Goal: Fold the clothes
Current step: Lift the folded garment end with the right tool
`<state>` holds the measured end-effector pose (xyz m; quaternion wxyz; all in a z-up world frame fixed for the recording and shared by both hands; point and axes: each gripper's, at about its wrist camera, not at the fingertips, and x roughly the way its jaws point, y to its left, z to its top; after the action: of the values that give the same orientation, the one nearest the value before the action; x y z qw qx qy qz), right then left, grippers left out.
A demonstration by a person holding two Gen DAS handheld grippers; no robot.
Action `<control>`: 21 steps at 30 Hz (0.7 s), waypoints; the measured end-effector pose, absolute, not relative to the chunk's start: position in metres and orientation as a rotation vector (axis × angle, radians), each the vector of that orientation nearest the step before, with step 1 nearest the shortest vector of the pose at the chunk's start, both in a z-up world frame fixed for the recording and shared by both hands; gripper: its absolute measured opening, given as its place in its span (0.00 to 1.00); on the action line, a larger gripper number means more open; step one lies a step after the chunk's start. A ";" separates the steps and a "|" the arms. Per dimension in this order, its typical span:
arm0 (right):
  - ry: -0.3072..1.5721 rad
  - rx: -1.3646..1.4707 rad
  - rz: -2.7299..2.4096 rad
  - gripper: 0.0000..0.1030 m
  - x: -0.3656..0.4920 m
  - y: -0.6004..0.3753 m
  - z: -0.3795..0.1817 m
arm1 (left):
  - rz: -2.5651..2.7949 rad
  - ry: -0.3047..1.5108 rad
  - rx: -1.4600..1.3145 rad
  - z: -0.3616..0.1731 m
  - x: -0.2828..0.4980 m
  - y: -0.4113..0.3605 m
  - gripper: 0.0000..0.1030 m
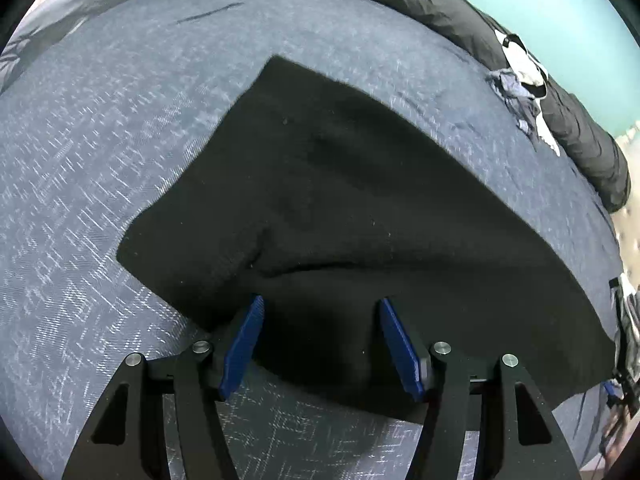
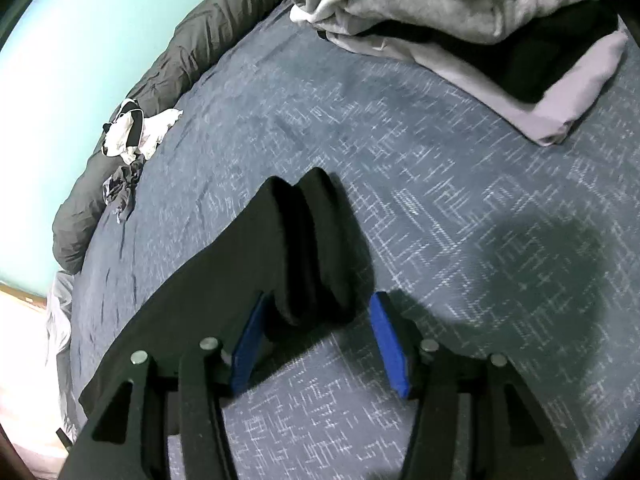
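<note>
Lying flat on the blue bedspread [image 1: 100, 160], the black garment [image 1: 340, 200] sits between the parted left claw [image 1: 320, 306]; right claw [image 2: 318, 300] gapes around its bunched edge

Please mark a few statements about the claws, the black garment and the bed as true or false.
1. Both claws are open. True: left claw and right claw have fingers spread.
2. The black garment lies on a blue patterned bedcover. True.
3. The right claw has clamped the garment. False: a bunched end lies between its open fingers.
4. The garment is white. False: it is black.
5. A grey pile of clothes lies beyond the right claw. True.
</note>
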<state>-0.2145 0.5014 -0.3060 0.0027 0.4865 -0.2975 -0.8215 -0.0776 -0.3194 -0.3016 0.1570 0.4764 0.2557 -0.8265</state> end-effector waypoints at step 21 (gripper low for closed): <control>-0.942 1.462 -2.618 0.28 -0.230 0.484 -0.316 | -2.438 0.709 1.333 -0.277 -0.067 -0.297 0.66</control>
<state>-0.2301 0.4842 -0.3155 -0.0006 0.4651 -0.2997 -0.8330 -0.0672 -0.2973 -0.2768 0.1366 0.4605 0.2451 -0.8421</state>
